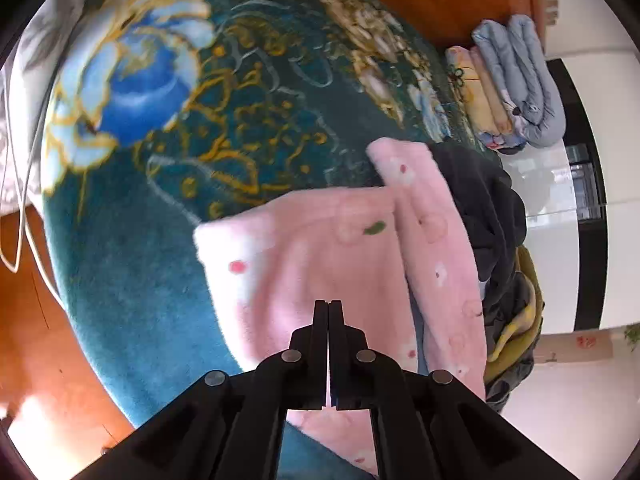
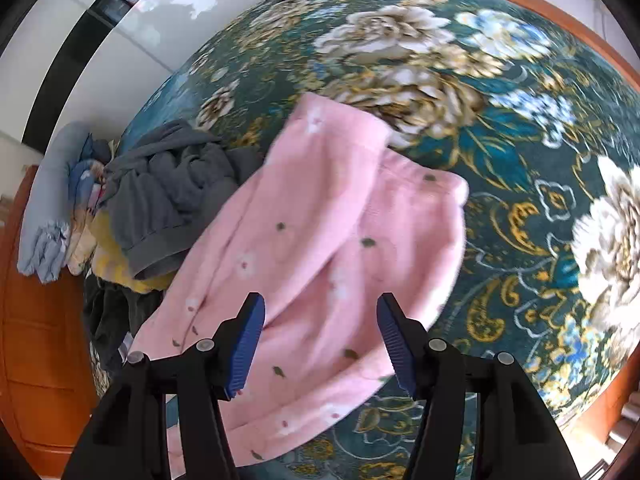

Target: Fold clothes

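- The pink garment (image 2: 320,240) lies spread on the flowered blanket (image 2: 500,160), filling the lower middle of both wrist views; it looks like fleece trousers, the two legs running side by side.
- The left gripper (image 1: 329,308) has its fingers fully together low in the centre of its frame. A sliver of pink shows between them near the base, so it seems to pinch the cloth, though how much is caught is hard to tell.
- The right gripper (image 2: 320,336) hangs over the pink cloth with its blue pads (image 2: 252,340) apart and nothing between them.
- To do this well, I would say the right hand should take a matching edge before either lifts, so the fold falls straight.
- The grey heap (image 2: 176,192) at the left of the right view touches the garment; keep the fold clear of it.
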Tool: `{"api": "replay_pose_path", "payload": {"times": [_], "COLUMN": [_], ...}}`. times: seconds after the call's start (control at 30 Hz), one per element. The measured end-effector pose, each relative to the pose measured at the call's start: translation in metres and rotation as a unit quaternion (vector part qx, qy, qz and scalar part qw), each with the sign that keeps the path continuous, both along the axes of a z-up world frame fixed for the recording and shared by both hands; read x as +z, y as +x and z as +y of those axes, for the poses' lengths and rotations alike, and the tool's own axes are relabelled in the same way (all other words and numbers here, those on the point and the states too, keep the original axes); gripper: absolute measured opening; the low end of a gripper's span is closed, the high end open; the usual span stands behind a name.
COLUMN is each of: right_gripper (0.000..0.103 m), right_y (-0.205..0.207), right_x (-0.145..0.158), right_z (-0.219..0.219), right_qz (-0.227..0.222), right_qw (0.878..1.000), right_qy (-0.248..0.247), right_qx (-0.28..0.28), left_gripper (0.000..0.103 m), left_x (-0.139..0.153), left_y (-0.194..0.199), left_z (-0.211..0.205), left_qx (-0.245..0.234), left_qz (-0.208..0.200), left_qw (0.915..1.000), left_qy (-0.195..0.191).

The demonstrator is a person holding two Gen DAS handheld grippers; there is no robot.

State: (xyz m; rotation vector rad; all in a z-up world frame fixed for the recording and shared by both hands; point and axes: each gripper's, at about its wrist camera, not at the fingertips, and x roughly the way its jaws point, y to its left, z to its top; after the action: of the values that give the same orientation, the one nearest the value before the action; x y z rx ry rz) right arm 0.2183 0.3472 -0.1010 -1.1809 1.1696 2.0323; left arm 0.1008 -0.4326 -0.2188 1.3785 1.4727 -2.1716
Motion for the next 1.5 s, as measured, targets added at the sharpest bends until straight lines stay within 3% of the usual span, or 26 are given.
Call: {"api": "replay_pose_path", "payload": {"times": [0.13, 0.37, 0.67, 0.93, 1.0, 1.1, 1.3, 1.5], "right_gripper": [0.06, 0.06, 0.06, 0.06, 0.06, 0.06, 0.06, 0.06], "right_y": [0.026, 0.043, 0.011, -0.015, -0.018, -0.021, -0.013, 0.007], "right_x": [-0.02, -0.054, -0.042, -0.037, -0.036, -0.035, -0.033, -0.044], "right_z": [0.015, 0.031, 0.017, -0.008, -0.014, -0.018, -0.011, 0.006], "right_qz": [0.007, -0.018, -0.036, -0.058, -0.058, -0.054, -0.04, -0.03], "right_qw": [0.999, 0.996, 0.998, 0.998, 0.998, 0.998, 0.999, 0.998], "right_qy": [-0.03, -0.064, -0.042, -0.02, -0.02, -0.02, -0.024, -0.043], "right_qx": [-0.03, -0.061, -0.04, -0.014, -0.008, -0.002, -0.01, -0.041], "left_gripper": [0.001, 0.004, 0.005, 0.006, 0.0, 0.0, 0.0, 0.0], "left_x": [-0.007, -0.013, -0.019, -0.02, -0.02, -0.018, 0.015, 0.016], "left_y": [0.007, 0.007, -0.007, -0.001, 0.001, 0.005, 0.015, 0.024], "left_z": [-0.006, -0.015, -0.017, -0.022, -0.024, -0.025, -0.037, -0.042], "left_qx": [0.014, 0.019, 0.005, -0.002, 0.003, 0.01, 0.046, 0.056], "left_qz": [-0.017, -0.057, -0.073, -0.047, -0.041, -0.023, 0.037, 0.031], "left_qw": [0.9998, 0.9973, 0.9952, 0.9978, 0.9983, 0.9993, 0.9978, 0.9974], "left_qy": [0.0, -0.042, -0.064, -0.047, -0.04, -0.028, -0.03, -0.032]}}
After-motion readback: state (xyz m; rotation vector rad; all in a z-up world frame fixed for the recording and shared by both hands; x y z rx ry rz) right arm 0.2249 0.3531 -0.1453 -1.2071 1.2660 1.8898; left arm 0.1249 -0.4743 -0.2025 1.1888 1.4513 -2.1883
